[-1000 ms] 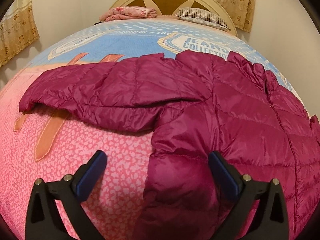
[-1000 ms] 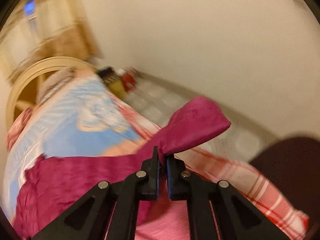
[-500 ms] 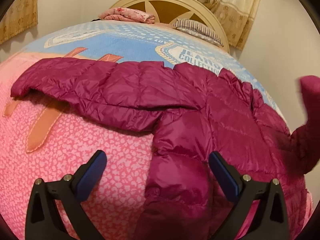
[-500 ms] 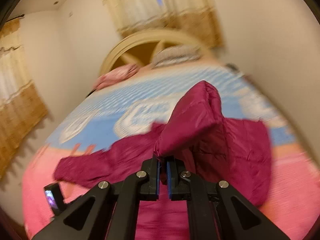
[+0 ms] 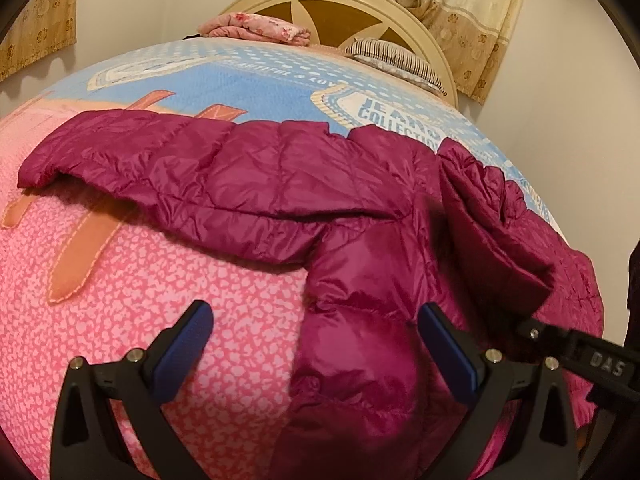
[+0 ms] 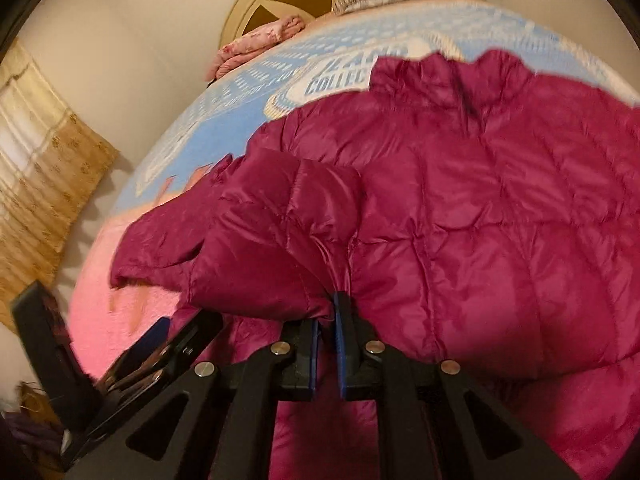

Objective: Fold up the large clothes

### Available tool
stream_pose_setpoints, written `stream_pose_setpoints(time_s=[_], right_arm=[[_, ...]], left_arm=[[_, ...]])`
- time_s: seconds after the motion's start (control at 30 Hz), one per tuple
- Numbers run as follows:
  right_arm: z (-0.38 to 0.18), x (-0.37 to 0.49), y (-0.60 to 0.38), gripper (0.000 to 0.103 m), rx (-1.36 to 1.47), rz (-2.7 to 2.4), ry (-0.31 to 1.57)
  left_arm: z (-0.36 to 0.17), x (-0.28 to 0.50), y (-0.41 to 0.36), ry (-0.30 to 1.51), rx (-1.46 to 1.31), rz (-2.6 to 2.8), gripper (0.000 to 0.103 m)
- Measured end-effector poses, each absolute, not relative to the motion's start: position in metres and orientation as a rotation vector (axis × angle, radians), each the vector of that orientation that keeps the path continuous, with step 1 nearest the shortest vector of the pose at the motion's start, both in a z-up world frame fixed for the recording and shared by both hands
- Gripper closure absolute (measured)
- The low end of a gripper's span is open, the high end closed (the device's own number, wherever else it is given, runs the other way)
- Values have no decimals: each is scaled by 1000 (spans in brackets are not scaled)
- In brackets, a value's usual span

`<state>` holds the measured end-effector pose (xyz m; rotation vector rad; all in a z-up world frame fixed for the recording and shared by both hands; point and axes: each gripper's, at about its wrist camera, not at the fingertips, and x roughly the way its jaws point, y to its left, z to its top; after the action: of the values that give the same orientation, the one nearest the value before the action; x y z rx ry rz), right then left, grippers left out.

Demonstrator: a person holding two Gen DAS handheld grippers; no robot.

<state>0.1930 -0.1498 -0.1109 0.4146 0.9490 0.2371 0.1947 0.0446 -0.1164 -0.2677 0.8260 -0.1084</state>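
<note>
Sleeve-folding was the step in hand. Right gripper (image 6: 327,316) was clamped on the jacket's cuff (image 6: 280,276), holding that sleeve over the jacket (image 6: 500,220) body ahead of it on the bed (image 5: 160,300). Left gripper (image 5: 316,344) stood wide and empty, jacket edge between its fingers but untouched. Next move likely called for lowering and releasing the cuff flat. No containers were in view.
</note>
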Motion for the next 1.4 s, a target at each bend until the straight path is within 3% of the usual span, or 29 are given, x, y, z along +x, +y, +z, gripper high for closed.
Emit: stream_pose_setpoints(time_s=[0.2, 0.27, 0.33, 0.37, 0.4, 0.5, 0.67, 0.7, 0.73, 0.77, 0.8, 1.07, 1.2, 1.4], right_arm=[[-95, 180, -153, 91, 400, 294, 1003], [-88, 177, -152, 78, 404, 313, 976], [-85, 177, -151, 17, 413, 338, 946], [-84, 178, -150, 9, 418, 354, 925], [-85, 178, -148, 8, 425, 369, 911], [-88, 178, -149, 8, 488, 385, 933], [-62, 165, -162, 9, 512, 384, 799], [-61, 167, -161, 29, 489, 350, 808], [-66, 175, -159, 70, 459, 309, 837], [-76, 184, -156, 86, 443, 281, 890], [-88, 192, -153, 92, 440, 266, 927], [-132, 207, -149, 92, 511, 244, 980], [-96, 191, -183, 92, 575, 266, 879], [-48, 160, -296, 92, 404, -160, 720]], left_arm=[[-117, 195, 46, 827, -270, -110, 0], [-117, 195, 47, 827, -269, -110, 0], [-116, 195, 47, 826, -273, -112, 0], [-116, 195, 46, 827, -272, -111, 0], [-116, 195, 46, 826, -274, -112, 0], [-117, 194, 46, 824, -279, -115, 0], [-117, 195, 46, 829, -269, -109, 0], [-117, 195, 46, 830, -267, -109, 0], [-117, 195, 47, 829, -268, -110, 0], [-117, 195, 46, 829, -269, -110, 0], [-117, 195, 46, 827, -272, -112, 0], [-117, 194, 46, 826, -271, -113, 0], [-112, 191, 44, 819, -260, -109, 0], [-79, 174, 35, 701, -213, -82, 0]])
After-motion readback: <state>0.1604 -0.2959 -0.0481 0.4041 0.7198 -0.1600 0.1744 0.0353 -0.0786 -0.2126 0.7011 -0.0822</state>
